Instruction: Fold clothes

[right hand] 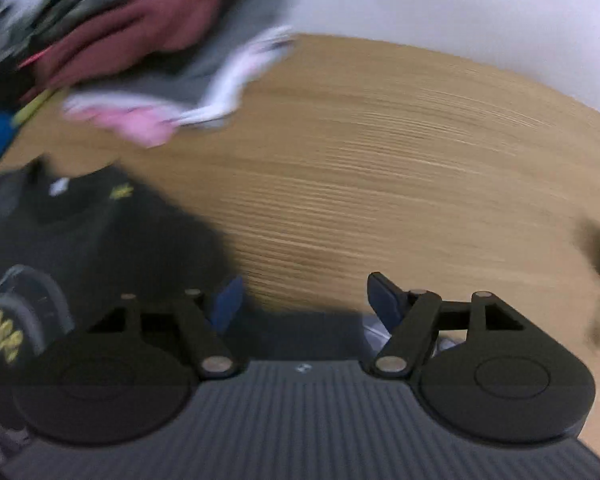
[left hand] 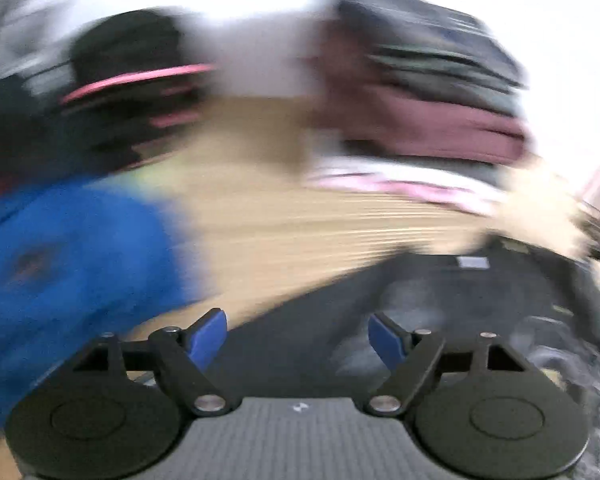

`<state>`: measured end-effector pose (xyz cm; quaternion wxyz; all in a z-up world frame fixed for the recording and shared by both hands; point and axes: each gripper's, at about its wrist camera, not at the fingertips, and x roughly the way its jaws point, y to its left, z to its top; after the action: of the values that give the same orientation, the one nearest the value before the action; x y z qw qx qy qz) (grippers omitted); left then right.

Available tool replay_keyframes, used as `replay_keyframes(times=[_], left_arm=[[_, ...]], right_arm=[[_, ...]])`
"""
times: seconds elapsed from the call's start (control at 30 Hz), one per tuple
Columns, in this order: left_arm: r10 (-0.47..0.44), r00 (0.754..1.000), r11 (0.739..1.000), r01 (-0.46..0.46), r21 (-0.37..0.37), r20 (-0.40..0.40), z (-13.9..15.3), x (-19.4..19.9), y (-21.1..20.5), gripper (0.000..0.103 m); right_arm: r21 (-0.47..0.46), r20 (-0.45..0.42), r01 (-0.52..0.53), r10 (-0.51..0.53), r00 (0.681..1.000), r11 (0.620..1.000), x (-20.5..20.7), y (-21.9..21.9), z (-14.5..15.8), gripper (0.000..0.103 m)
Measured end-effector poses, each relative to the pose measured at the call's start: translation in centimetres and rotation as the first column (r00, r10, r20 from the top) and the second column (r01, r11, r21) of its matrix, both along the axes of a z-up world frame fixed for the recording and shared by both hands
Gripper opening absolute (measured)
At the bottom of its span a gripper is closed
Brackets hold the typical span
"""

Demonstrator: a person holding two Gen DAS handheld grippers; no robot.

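Left tongs (left hand: 298,340) spread wide, blue pads (left hand: 208,338) apart with nothing between them, hovering above the near edge of a black shirt (left hand: 460,304) lying flat on a wooden table (left hand: 300,224). Right tongs (right hand: 304,304) likewise released, pads clear of any cloth, poised just over the same black shirt's (right hand: 100,232) right-hand border where dark fabric meets bare wood (right hand: 380,160).

Everything blurred by fast motion, so fine detail unreadable.

Black shirt taken as the landmark: spread out nearest the tongs, neck label (left hand: 474,262) facing up toward the far side, yellow printed lettering (right hand: 0,332) on its front. Probably laid flat like this for folding, both tongs placed at opposite sides for a matched pair of pinches.

Beyond the shirt's far edge, a stack of folded clothes (left hand: 420,120): maroon, grey, white and pink layers, likely the finished pile kept out of the working area. To the left of the shirt, a crumpled blue garment (left hand: 68,264), and behind that a dark heap with pink trim (left hand: 136,80), seemingly waiting their turn. To the right of the shirt, open tabletop up to a pale wall (right hand: 460,8).

Fold not yet begun, judging by the flat lie of the cloth.
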<state>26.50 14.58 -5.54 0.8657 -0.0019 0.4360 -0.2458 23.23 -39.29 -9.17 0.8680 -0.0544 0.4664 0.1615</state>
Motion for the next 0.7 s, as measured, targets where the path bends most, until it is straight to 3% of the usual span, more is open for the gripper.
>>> replay_keyframes(times=[0.07,0.2,0.23,0.3,0.33,0.37,0.4,0.43,0.47,0.6,0.7], left_arm=[[-0.133,0.990,0.991,0.134,0.021,-0.045,-0.8,2.1,-4.3,0.072],[-0.263,0.956,0.934,0.287,0.212,-0.133,-4.4,4.8,-9.0,0.065],[-0.260,0.955,0.934,0.286,0.216,-0.142,-4.9,5.3,-9.1,0.064],[-0.249,0.956,0.937,0.278,0.211,-0.155,-5.7,6.2,-9.1,0.060],[-0.231,0.960,0.940,0.262,0.220,-0.159,-5.9,6.5,-9.4,0.055],[-0.195,0.969,0.945,0.228,0.235,-0.154,-5.9,6.5,-9.7,0.043],[-0.156,0.977,0.949,0.190,0.251,-0.147,-5.8,6.5,-9.9,0.038],[-0.107,0.983,0.958,0.141,0.251,-0.146,-5.8,6.2,-10.2,0.025],[-0.054,0.988,0.964,0.090,0.249,-0.147,-5.9,5.9,-10.5,0.006],[-0.017,0.999,0.934,0.026,0.357,-0.030,-6.0,4.2,-13.3,0.002],[0.012,1.000,0.936,-0.011,0.351,-0.001,-6.0,5.8,-14.0,0.002]], right_arm=[[0.003,-0.042,-0.055,0.055,0.998,0.998,2.0,2.1,-0.7,0.071],[-0.007,-0.118,-0.142,0.140,0.983,0.990,3.2,4.6,-3.0,0.071],[-0.028,-0.113,-0.153,0.149,0.982,0.988,2.5,5.3,-3.4,0.071],[-0.062,-0.055,-0.159,0.156,0.986,0.985,0.8,5.9,-3.6,0.061],[-0.058,-0.033,-0.154,0.152,0.988,0.986,0.1,6.1,-3.5,0.042],[-0.056,-0.021,-0.136,0.135,0.991,0.989,-0.6,6.3,-3.4,0.018],[-0.083,-0.005,-0.116,0.116,0.993,0.990,-1.2,6.7,-3.4,0.007],[-0.125,0.018,-0.108,0.111,0.994,0.986,-2.0,7.3,-3.5,0.006],[-0.153,0.037,-0.099,0.105,0.994,0.983,-2.5,7.6,-3.5,0.005],[-0.183,0.094,0.001,0.016,0.995,0.983,-2.2,7.8,-3.4,0.005],[-0.197,0.125,0.068,-0.044,0.991,0.978,-1.1,7.4,-3.5,0.005]])
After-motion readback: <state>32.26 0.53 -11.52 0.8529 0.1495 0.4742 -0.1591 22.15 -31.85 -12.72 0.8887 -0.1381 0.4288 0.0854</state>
